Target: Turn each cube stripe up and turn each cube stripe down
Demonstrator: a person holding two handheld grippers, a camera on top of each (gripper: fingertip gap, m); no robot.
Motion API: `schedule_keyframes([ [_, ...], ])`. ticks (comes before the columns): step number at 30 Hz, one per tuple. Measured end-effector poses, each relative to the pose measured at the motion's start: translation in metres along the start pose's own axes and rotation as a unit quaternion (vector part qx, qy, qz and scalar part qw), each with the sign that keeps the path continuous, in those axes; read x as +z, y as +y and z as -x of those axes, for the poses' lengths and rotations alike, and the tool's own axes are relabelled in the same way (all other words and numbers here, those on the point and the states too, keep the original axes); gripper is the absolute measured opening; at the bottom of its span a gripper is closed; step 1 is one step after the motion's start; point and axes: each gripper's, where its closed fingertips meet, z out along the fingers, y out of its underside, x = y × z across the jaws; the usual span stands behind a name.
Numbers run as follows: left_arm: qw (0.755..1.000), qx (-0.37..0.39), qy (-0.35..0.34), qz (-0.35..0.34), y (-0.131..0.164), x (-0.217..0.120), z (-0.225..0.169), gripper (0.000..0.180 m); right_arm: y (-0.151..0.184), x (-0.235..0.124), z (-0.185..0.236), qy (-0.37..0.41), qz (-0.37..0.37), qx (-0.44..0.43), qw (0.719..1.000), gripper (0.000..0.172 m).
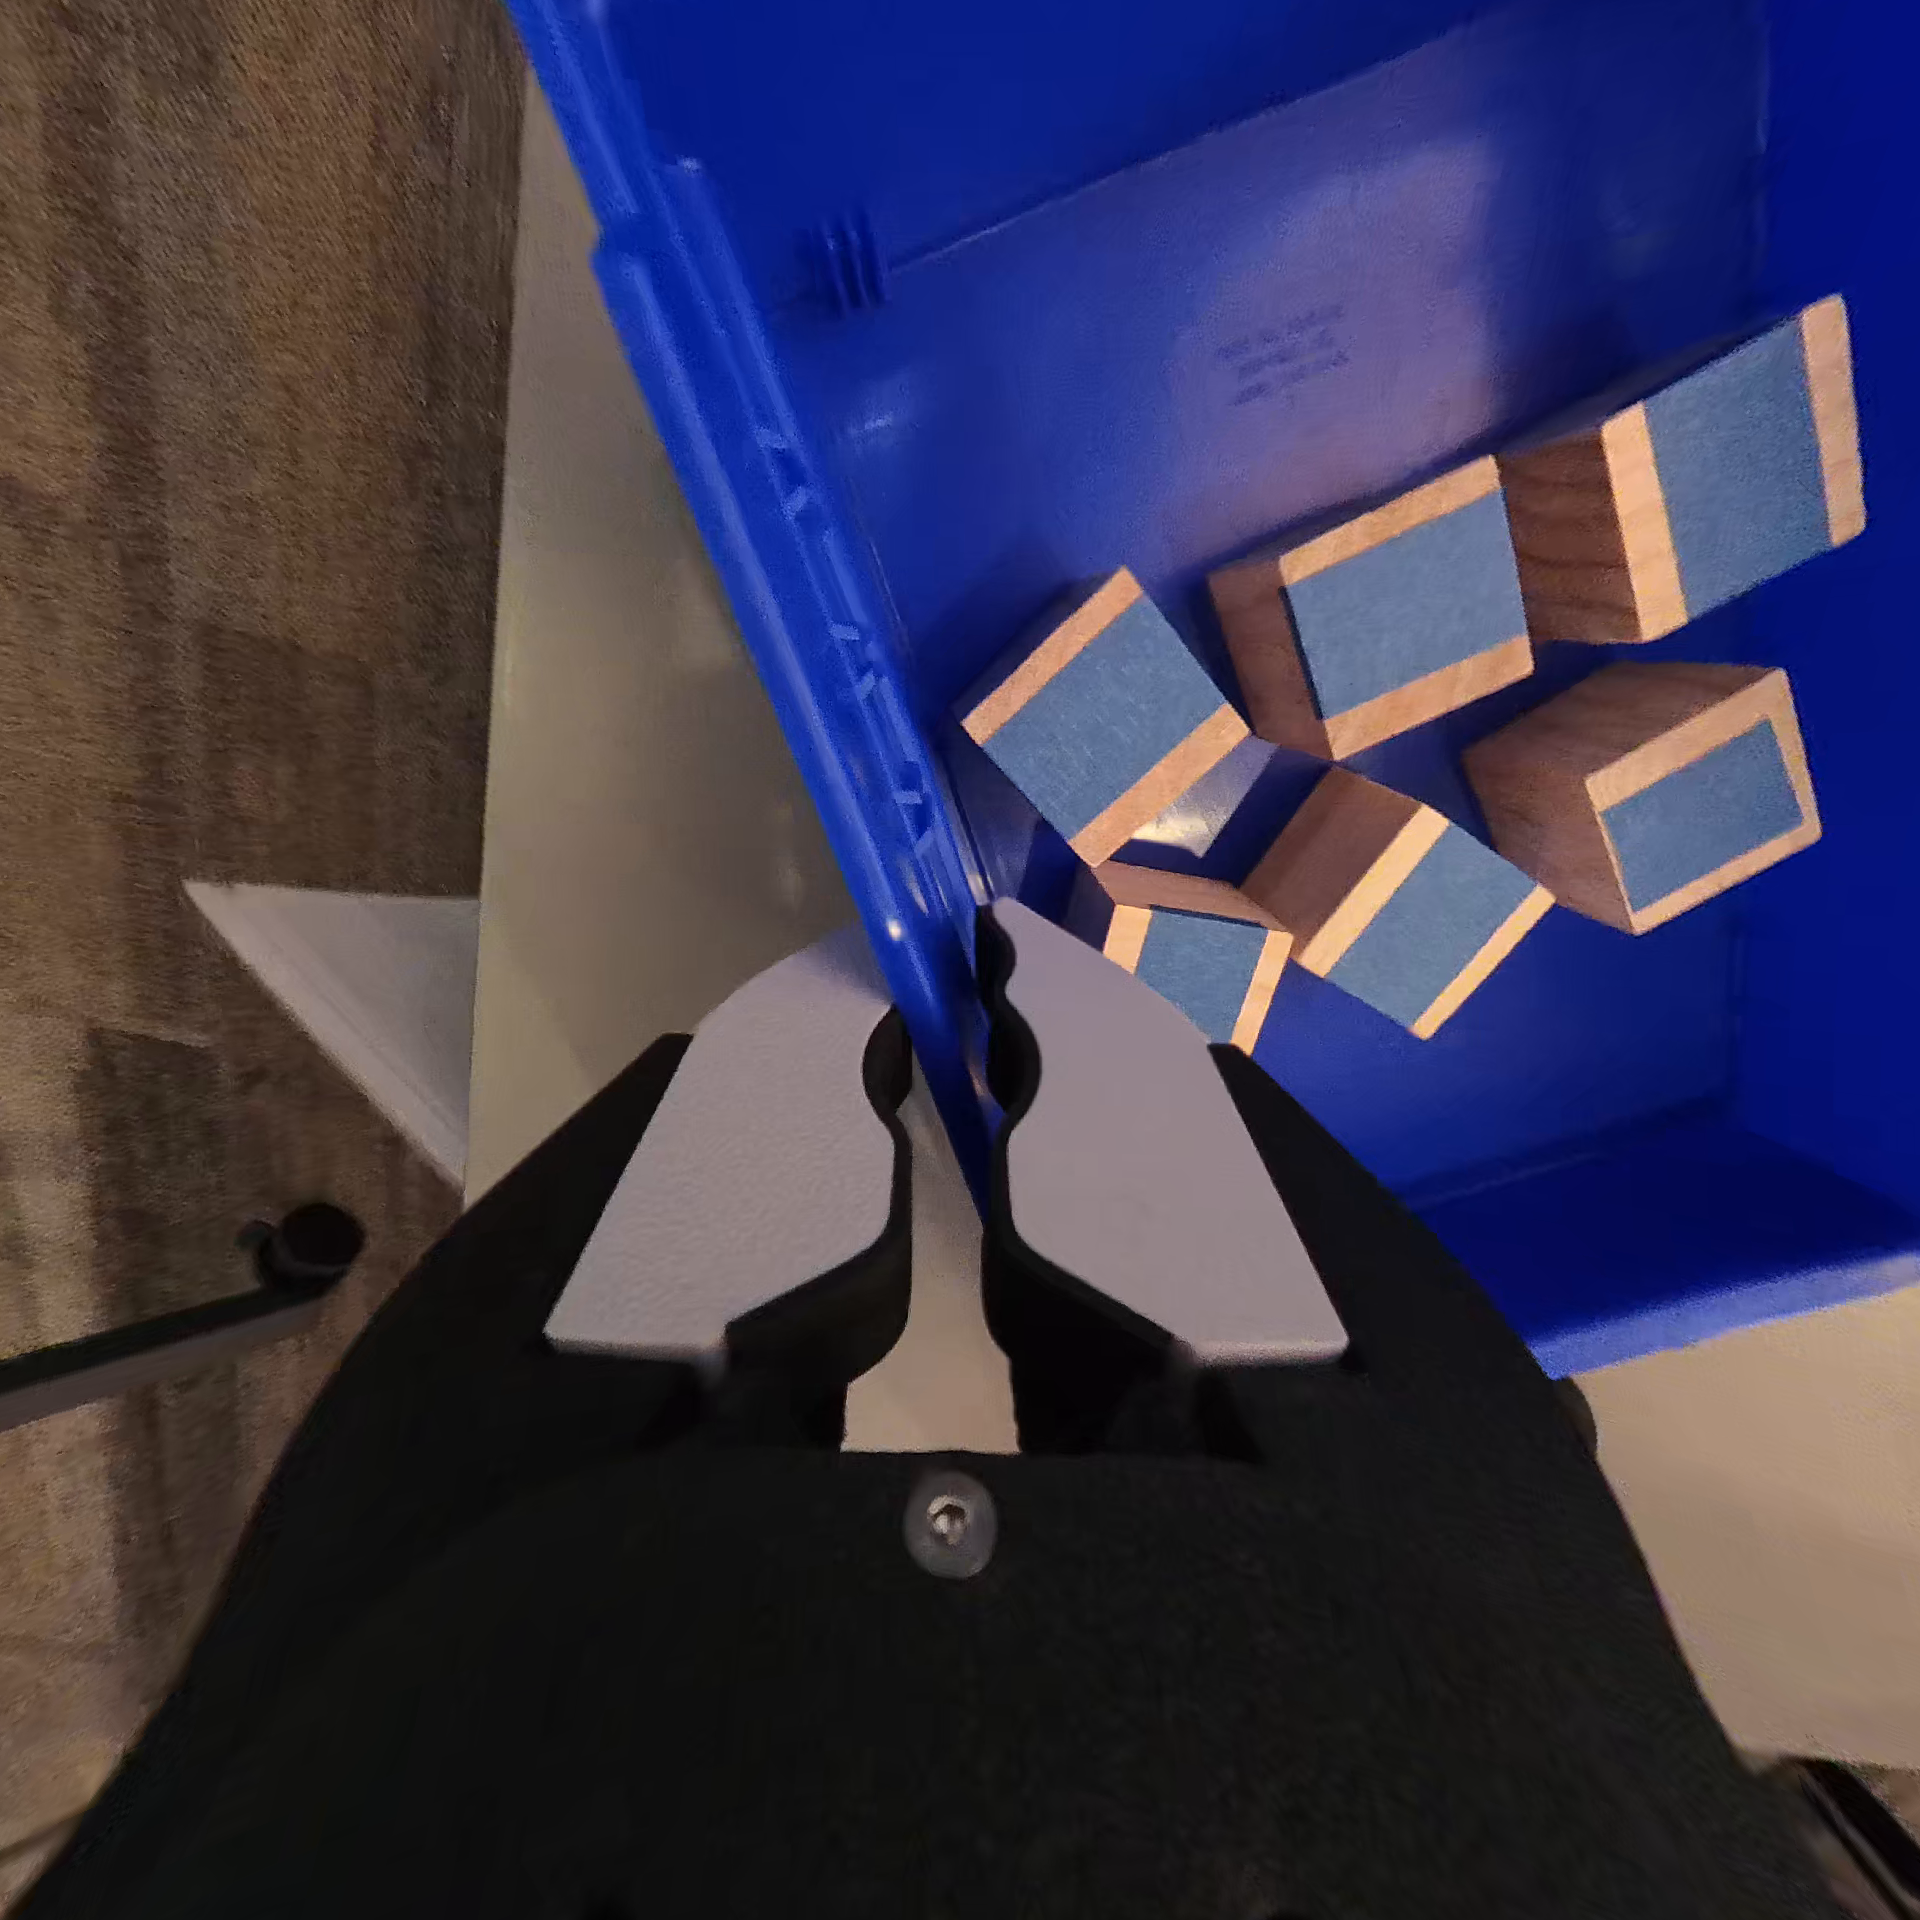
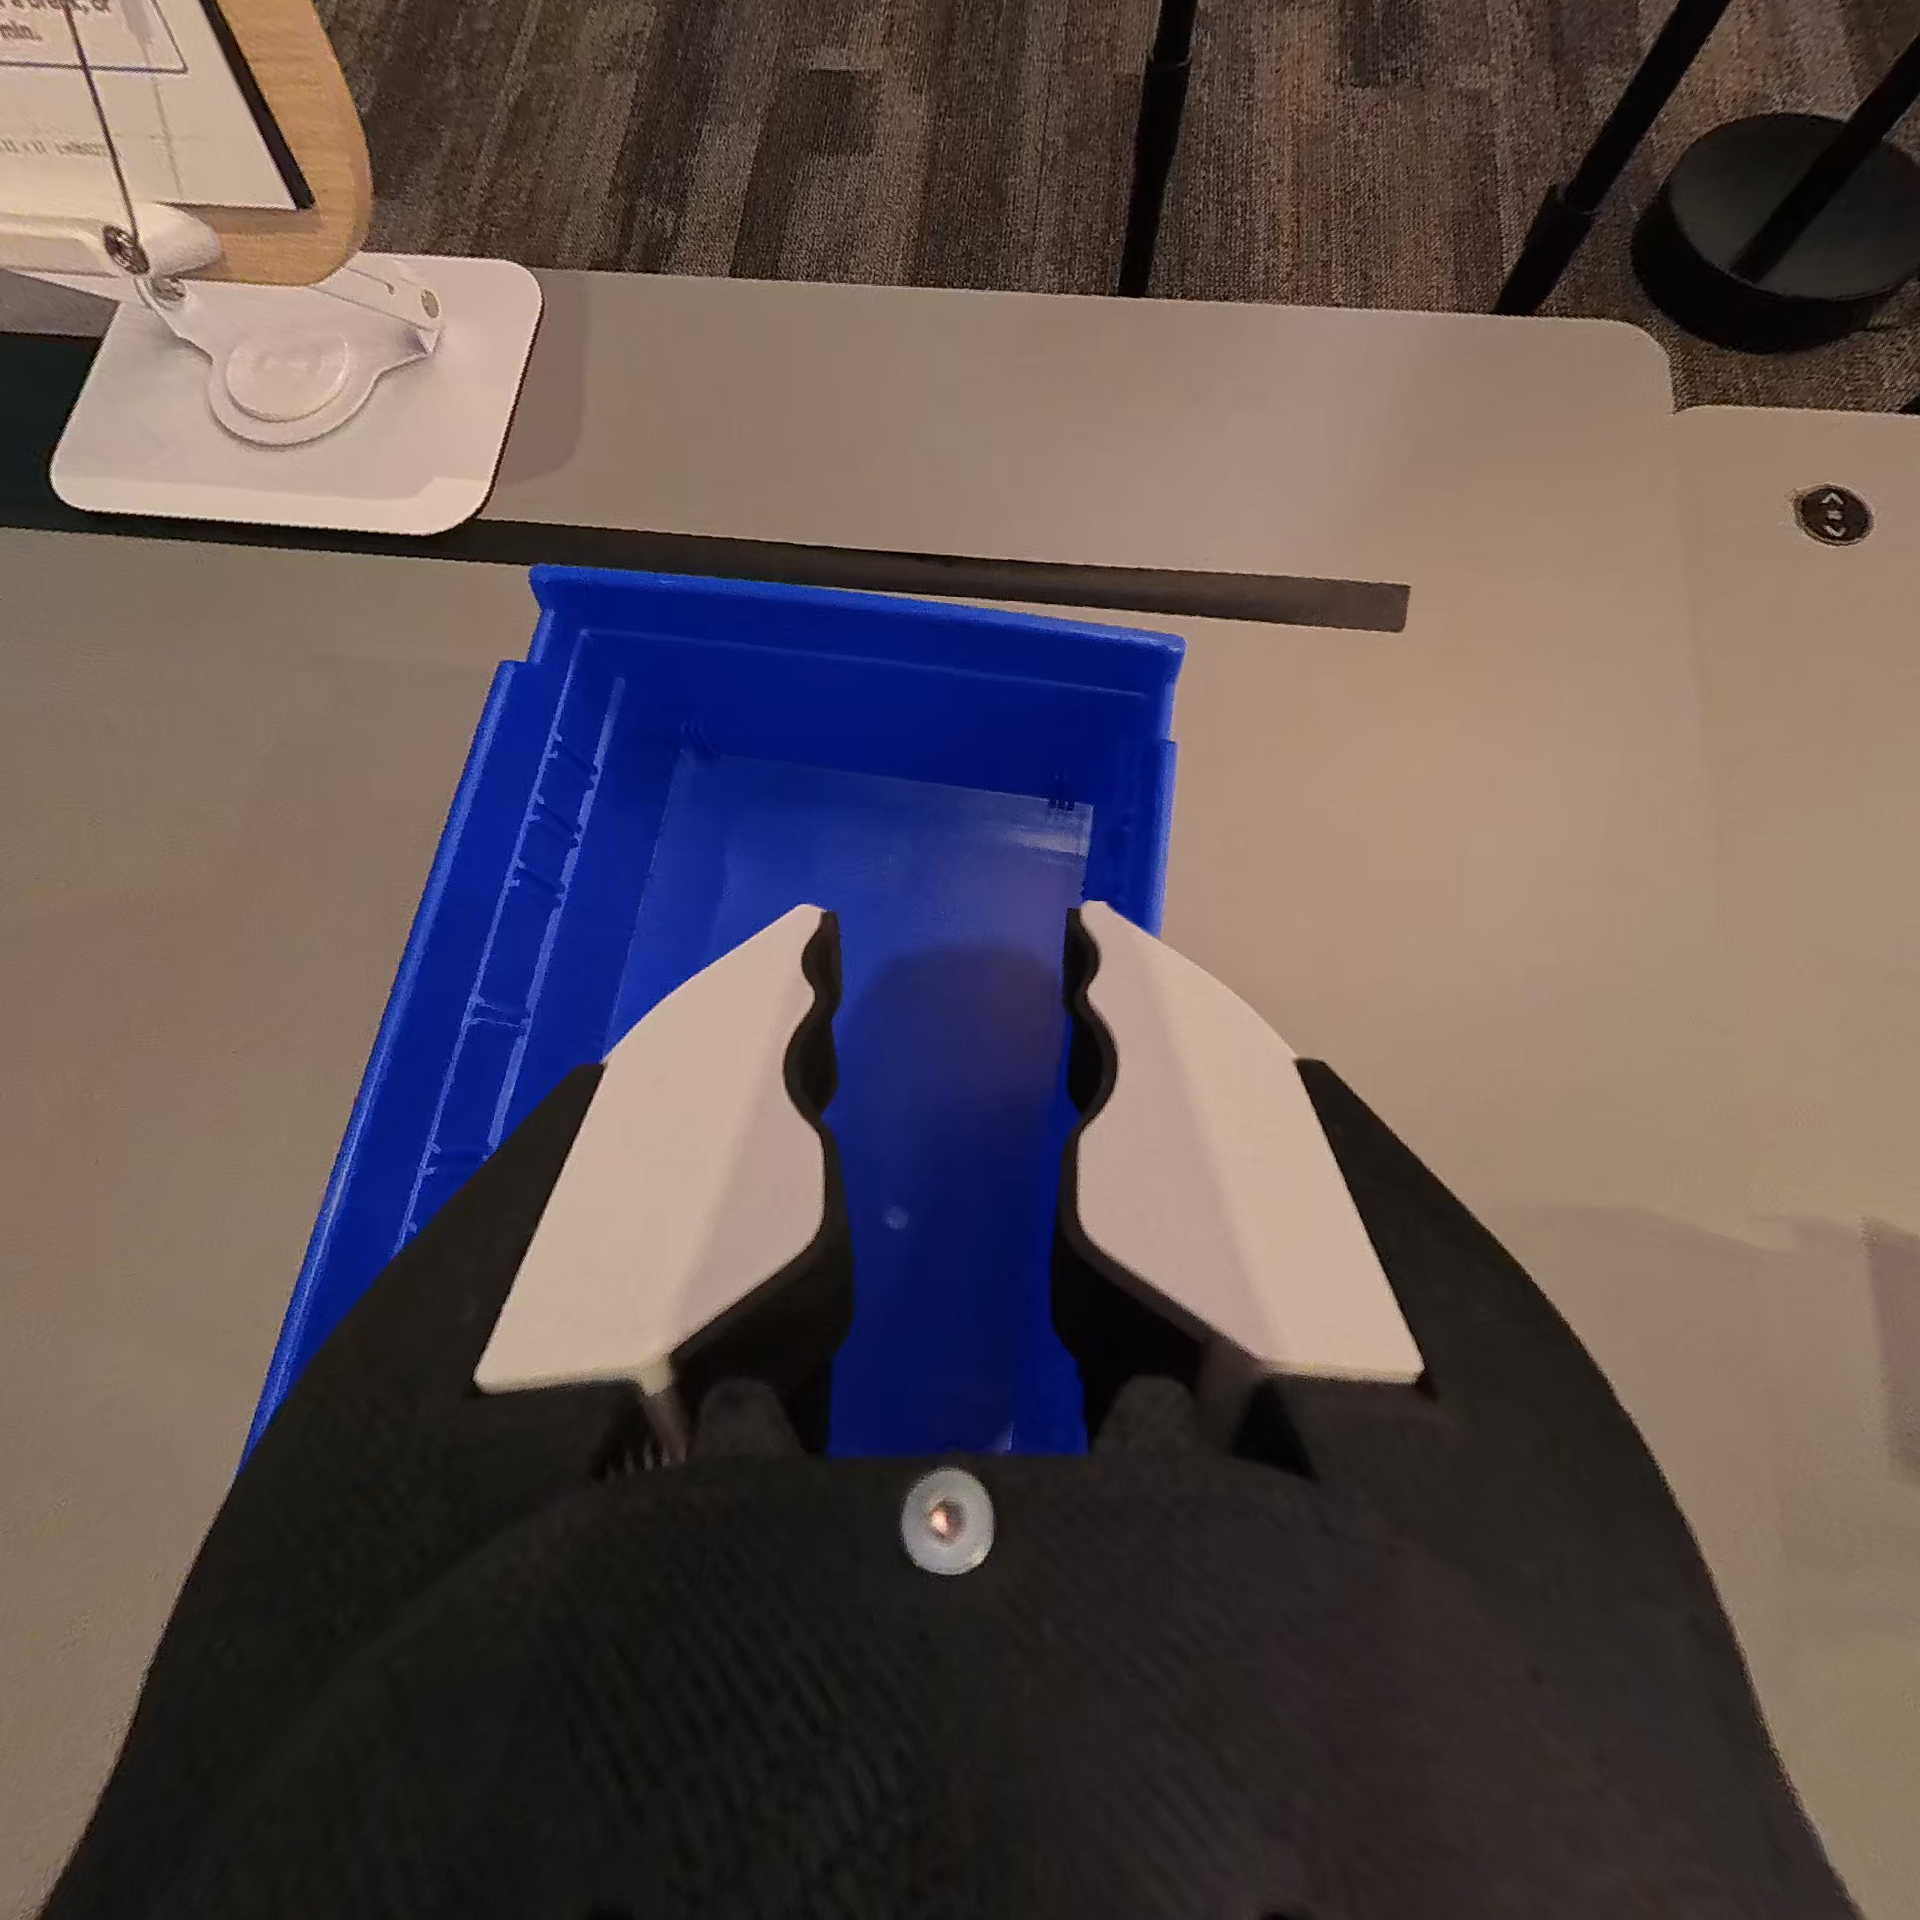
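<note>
In the left wrist view, my left gripper is shut on the side wall of a blue bin, with one finger outside and one inside. Several wooden cubes lie bunched on the bin floor just past the inner finger, each showing a blue-striped face. The nearest cube sits right beside the inner finger. In the right wrist view, my right gripper is open and holds nothing. It hovers over a blue bin whose visible floor is bare.
The bins rest on a pale grey table. A white monitor-stand base stands at the back left, beyond a dark gap between table tops. A black round base stands on the carpet. The table's left edge lies near the bin.
</note>
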Motion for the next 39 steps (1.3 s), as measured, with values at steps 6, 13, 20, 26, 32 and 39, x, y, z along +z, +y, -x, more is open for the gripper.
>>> schedule_keyframes([
  [6,0.993,0.119,-0.001,-0.023,-0.027,0.009,-0.044,0.01,0.005,0.011,0.01,-0.004,0.028,-0.024,0.999,0.043],
  [13,0.957,0.282,-0.019,-0.071,-0.05,0.016,-0.087,0.015,0.008,0.025,0.029,-0.012,0.055,-0.058,0.997,0.042],
  [20,0.959,0.267,-0.032,-0.091,-0.055,0.008,-0.092,0.021,0.013,0.039,0.04,-0.01,0.08,-0.083,0.993,0.041],
  [26,0.902,0.313,0.032,-0.295,-0.075,-0.079,-0.133,0.022,0.007,0.038,0.045,-0.008,0.066,-0.094,0.993,0.041],
  [32,0.807,0.435,0.124,-0.38,-0.044,-0.126,-0.199,0.033,0.003,0.034,0.055,0.004,0.062,-0.127,0.99,0.041],
  [39,0.754,0.59,0.174,-0.232,0.015,-0.077,-0.233,0.043,-0.002,0.027,0.086,-0.031,0.046,-0.158,0.986,0.041],
])
